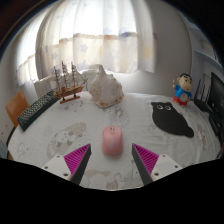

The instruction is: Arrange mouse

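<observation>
A pink mouse (111, 140) lies on the white patterned tablecloth (60, 135), just ahead of my fingers and centred between their lines. My gripper (111, 160) is open and empty, with the pink-padded fingertips (76, 158) spread wide to either side and a little short of the mouse. A black cat-shaped mouse mat (171, 118) lies on the cloth to the right, beyond the right finger.
A model sailing ship (68, 82) and a large white shell (103, 88) stand at the back. A dark keyboard (38, 107) lies at the left. A small toy figure (183, 90) stands at the right, near dark equipment (214, 95). Curtained windows are behind.
</observation>
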Tool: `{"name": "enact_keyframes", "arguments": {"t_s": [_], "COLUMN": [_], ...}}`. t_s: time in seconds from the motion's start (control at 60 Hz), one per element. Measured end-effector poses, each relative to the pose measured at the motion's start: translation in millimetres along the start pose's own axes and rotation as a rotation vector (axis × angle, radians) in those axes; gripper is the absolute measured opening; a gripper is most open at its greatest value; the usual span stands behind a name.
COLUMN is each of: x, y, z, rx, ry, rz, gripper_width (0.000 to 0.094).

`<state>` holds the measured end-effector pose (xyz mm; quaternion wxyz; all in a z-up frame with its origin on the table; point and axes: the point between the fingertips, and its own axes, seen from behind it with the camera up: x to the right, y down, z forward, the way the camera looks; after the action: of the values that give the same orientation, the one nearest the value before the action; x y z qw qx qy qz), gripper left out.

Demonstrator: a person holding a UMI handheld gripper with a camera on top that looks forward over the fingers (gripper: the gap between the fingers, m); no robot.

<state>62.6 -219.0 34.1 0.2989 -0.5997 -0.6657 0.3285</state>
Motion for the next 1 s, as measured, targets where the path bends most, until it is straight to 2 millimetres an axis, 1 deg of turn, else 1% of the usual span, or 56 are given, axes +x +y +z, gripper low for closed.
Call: {"name": "enact_keyframes", "arguments": {"t_s": [0.183, 0.317, 0.467, 0.683, 0.717, 0.75, 0.767, 0.783, 0.8, 0.85, 0.95, 1.0], "x": [-5, -2, 2, 0, 0, 2, 3, 3, 3, 6, 3, 6], "y": [2, -2, -4, -8, -8, -8, -8, -8, -9, -9, -14, -18], "z": [42, 65, 80, 90, 91, 92, 93, 93, 92, 92, 91, 88], "rx": [-0.002, -0.006, -0.009, -0.009, -0.008, -0.009, -0.011, -0.012, -0.013, -0.016, -0.002, -0.002], "ry": [-0.009, -0.004, -0.009, -0.027, -0.028, -0.024, -0.020, -0.018, -0.021, -0.006, -0.024, -0.020], "rz": [-0.005, 0.013, 0.026, 0.011, 0.008, 0.006, 0.006, 0.005, 0.006, -0.009, -0.037, -0.029], "gripper_width": [0.0860, 0.0860, 0.0855, 0.0834, 0.0803, 0.0724, 0.0654, 0.0522, 0.0479, 0.0454, 0.0409, 0.0402]}}
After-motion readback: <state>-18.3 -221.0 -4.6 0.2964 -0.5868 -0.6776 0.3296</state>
